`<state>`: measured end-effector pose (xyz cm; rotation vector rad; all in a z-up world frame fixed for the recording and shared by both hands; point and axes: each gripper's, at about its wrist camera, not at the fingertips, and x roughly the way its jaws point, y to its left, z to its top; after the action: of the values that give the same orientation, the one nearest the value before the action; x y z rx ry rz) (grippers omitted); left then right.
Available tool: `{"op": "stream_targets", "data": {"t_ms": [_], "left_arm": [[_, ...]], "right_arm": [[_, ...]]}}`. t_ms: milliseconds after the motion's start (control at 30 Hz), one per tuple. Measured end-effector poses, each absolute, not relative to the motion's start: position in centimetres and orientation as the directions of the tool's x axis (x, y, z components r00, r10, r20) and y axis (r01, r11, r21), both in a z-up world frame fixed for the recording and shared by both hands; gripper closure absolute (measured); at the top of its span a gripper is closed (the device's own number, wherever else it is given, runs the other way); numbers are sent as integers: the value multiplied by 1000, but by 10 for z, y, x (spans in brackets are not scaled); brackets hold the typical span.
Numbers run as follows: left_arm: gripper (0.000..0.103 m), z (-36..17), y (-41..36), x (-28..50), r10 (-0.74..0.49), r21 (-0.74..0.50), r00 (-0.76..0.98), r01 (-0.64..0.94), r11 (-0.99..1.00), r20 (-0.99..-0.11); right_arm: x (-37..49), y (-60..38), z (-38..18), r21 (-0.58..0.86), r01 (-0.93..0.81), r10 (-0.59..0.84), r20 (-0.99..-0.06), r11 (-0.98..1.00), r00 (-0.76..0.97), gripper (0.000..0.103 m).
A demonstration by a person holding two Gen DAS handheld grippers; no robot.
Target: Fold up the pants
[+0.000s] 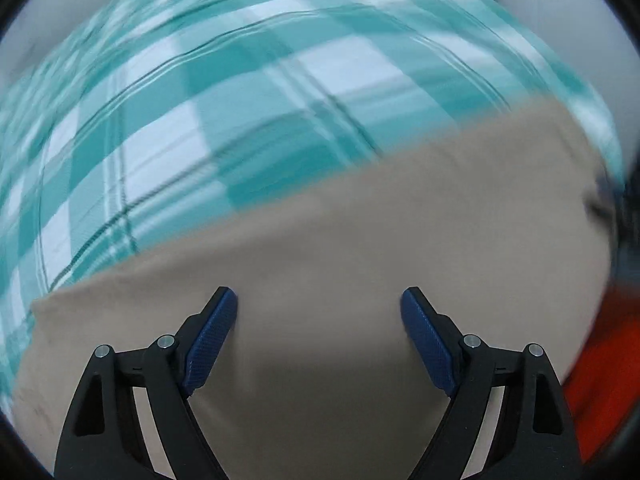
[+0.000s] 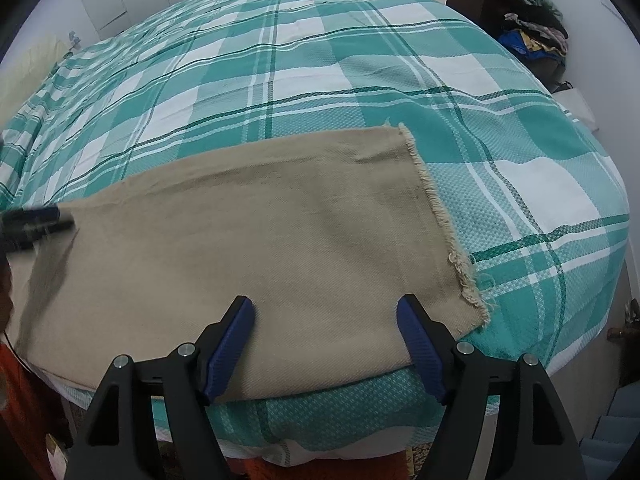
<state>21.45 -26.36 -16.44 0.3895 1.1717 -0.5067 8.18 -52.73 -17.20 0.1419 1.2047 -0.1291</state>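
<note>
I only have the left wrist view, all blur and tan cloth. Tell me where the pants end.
Observer: The pants end in a frayed hem toward the right side of the right wrist view, lying flat on the plaid bedspread.
Operator: Report the right gripper.
Observer: The right gripper hangs over the pants' near edge, jaws open, nothing gripped.
Operator: Say what's beyond the bed.
Observer: A heap of clothes sits at the far right.

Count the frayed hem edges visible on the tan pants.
1. The frayed hem runs down the right end of the tan pants, lying flat on the checked bedspread. The pants' other end is out of view, so more may be hidden.
</note>
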Motion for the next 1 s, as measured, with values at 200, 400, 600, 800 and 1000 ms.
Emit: {"op": "stream_targets", "data": {"t_ms": [200,400,600,800,1000], "left_arm": [[15,-152,-259,138,-227,63,334,673,737,-915],[14,-162,-262,131,-201,73,351,633,771,-915],[9,-163,-263,129,-189,92,373,620,779,-909],[6,-168,-257,129,-198,68,375,590,805,-906],[6,-168,-257,129,-201,63,375,585,808,-905]], "right_arm": [[79,-532,-169,72,186,-3,-928,980,373,29],[81,-531,-169,69,194,-8,-929,979,370,29],[79,-530,-169,68,187,-7,-927,980,375,29],[61,-549,-149,189,262,31,-860,947,509,29],[-10,-624,-138,665,429,135,-622,612,771,29]]}}
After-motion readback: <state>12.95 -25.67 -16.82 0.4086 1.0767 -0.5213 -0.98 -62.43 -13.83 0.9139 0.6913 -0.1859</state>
